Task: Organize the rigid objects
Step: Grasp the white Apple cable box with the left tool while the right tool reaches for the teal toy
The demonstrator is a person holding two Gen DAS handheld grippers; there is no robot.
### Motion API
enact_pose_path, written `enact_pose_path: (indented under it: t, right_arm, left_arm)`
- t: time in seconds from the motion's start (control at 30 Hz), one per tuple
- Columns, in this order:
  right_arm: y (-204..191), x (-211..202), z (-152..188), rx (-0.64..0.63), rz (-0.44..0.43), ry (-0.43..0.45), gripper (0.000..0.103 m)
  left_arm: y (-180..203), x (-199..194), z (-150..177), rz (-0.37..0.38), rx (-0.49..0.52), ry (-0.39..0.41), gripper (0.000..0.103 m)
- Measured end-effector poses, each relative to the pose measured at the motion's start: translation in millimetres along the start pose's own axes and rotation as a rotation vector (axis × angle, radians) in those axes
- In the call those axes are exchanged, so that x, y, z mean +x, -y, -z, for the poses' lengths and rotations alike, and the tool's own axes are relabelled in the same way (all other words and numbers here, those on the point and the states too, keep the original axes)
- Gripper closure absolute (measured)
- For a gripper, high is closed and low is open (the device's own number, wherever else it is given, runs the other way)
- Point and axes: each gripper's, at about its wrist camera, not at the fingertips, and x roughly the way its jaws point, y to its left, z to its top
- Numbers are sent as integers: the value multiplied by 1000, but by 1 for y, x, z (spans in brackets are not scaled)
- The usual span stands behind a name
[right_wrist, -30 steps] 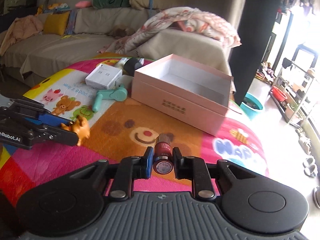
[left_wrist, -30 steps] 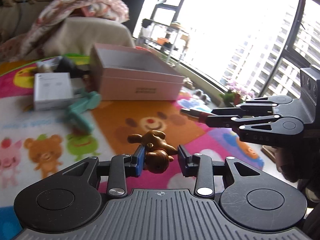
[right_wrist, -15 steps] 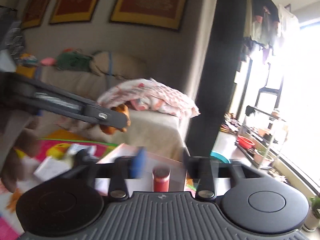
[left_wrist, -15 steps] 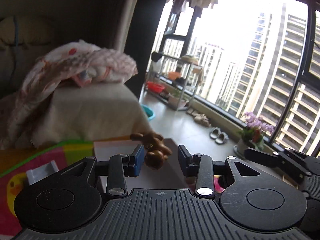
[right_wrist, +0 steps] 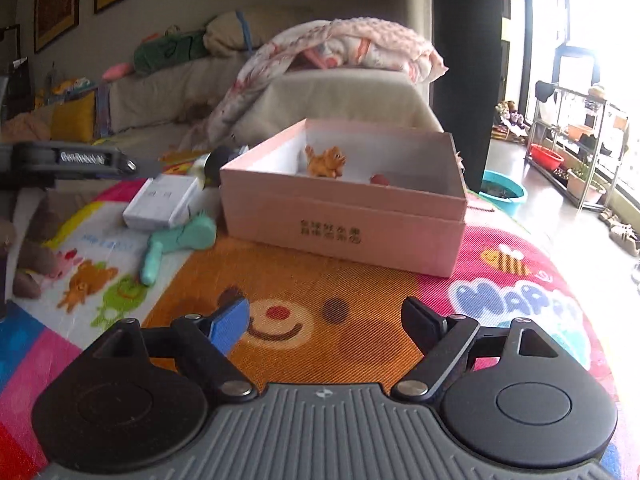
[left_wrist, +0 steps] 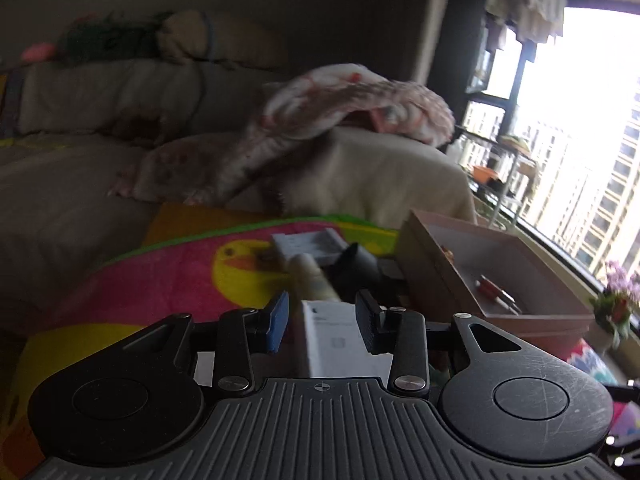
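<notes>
At the bottom of its view the right gripper (right_wrist: 326,320) has just been opening wide, nothing between its jaws. The left gripper (left_wrist: 320,322) stands partly open and empty above a white box (left_wrist: 340,344). Farther, at centre, the pink box (right_wrist: 344,216) holds the brown toy (right_wrist: 325,161) and red bottle (right_wrist: 379,179).

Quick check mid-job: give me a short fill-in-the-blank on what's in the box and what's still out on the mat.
1. The orange toy animal stands inside the ____ box.
2. The right gripper holds ____ between its jaws.
3. The teal handled item lies on the mat, ____ the box.
4. Beside the toy animal in the box lies a small ____ item.

Missing words: pink; nothing; outside; red
</notes>
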Motion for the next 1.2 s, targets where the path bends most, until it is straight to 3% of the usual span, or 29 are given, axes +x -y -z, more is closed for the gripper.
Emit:
enact_pose_path:
  t: [0.1,0.2,0.4,0.6,0.73,0.87,1.0,1.1,1.13,1.17,1.2]
  right_arm:
    - [-1,4,2,-2,-3,-14,17]
    - [1,6,0,10,3,-27,17]
    - [4,10,0,35,19,-43,16]
    - [7,13,0,52,17,-64,15]
    - [10,12,1,68,6,-57,15]
    - [-5,11,-2,-13,-42,-65,15]
    - [-40,15,-16,-108,-185,-82,15]
    - [-70,31,-27,-209,-253,-89,16]
    - [-78,37,-29,-245,-249,-84,17]
    - [-84,43,-31,-270,-235,-80,29]
    - [-89,49,-33,-283,-223,-91,53]
  left_arm:
    - [-8,10,-7,23,-52,-51,63]
    - [9,17,-2,27,32,-59,63]
    - [45,28,-6,23,182,0,62]
    - [37,64,-12,37,125,-141,63]
    - [32,52,3,86,120,-178,69]
    - [30,31,23,149,136,-234,71]
    - [28,6,40,233,169,-284,71]
    - [24,-17,46,223,179,-274,71]
    - [22,-25,47,198,181,-253,71]
    - [19,-35,47,170,177,-227,71]
    - [15,-43,46,146,162,-207,71]
